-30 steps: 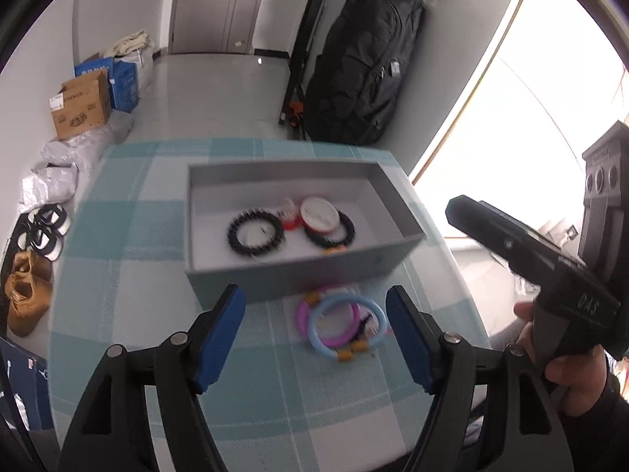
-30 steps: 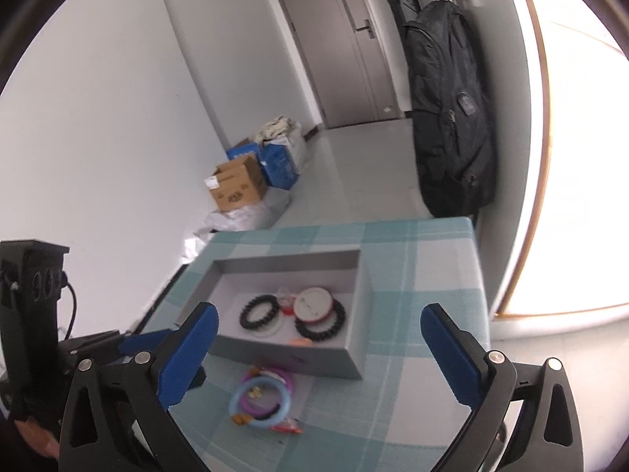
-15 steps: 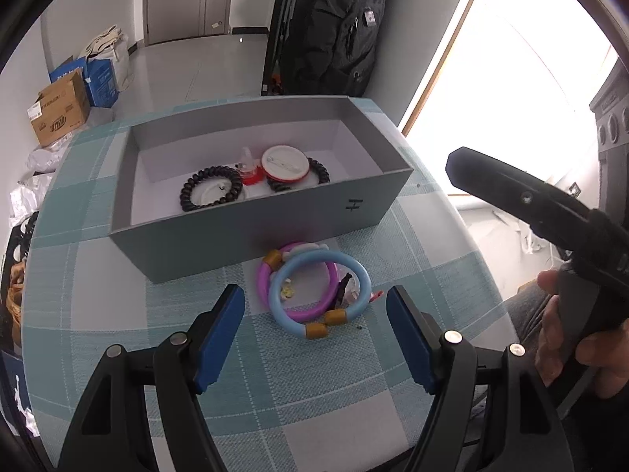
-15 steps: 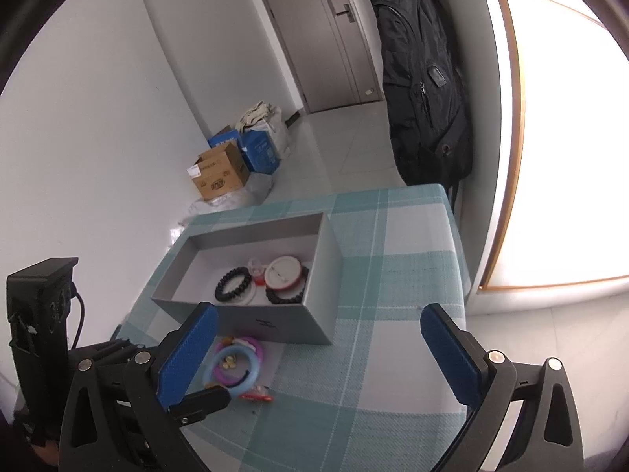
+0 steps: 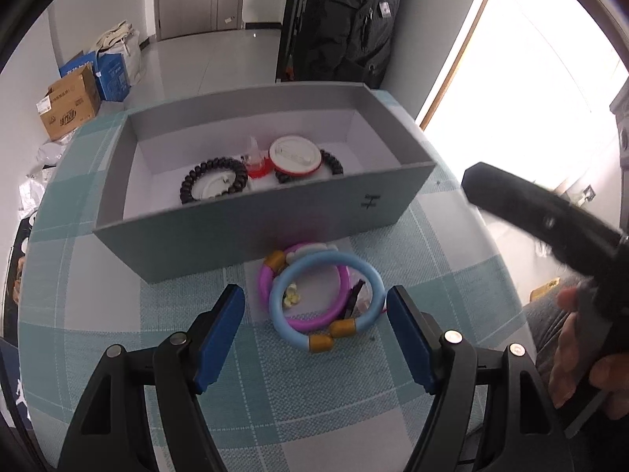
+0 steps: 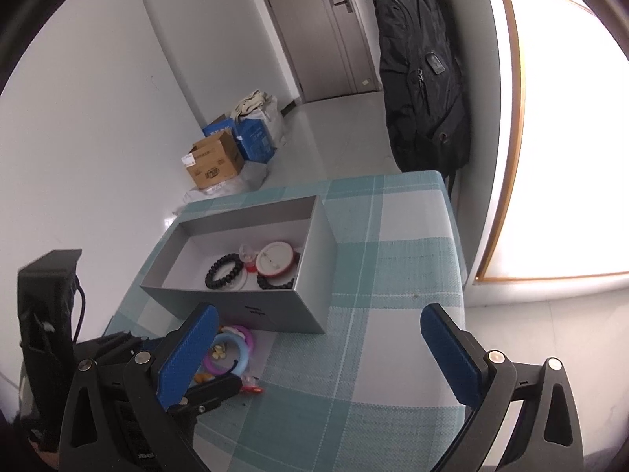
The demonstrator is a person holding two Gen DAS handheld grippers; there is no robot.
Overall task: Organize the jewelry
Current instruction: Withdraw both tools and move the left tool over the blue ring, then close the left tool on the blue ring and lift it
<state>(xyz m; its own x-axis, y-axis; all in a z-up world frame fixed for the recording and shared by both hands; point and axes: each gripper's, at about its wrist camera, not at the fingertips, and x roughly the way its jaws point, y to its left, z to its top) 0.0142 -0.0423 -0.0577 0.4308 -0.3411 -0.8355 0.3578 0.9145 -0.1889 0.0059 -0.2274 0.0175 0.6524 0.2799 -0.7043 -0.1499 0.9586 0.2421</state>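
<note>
Left gripper (image 5: 314, 326): we see its jaws apart, nothing between the pads, low center of the left wrist frame. The blue bangle (image 5: 326, 303) lies flat on the checked cloth (image 5: 118, 314) just above that gap, slightly right of center, stacked over a pink bangle (image 5: 271, 279); both sit close to the near wall of the grey box (image 5: 243, 228). Right gripper (image 6: 318, 358): jaws wide apart, empty, bangles at its lower left behind the left finger. We judge the left gripper nearer; a short push forward and down should bracket the blue ring.
</note>
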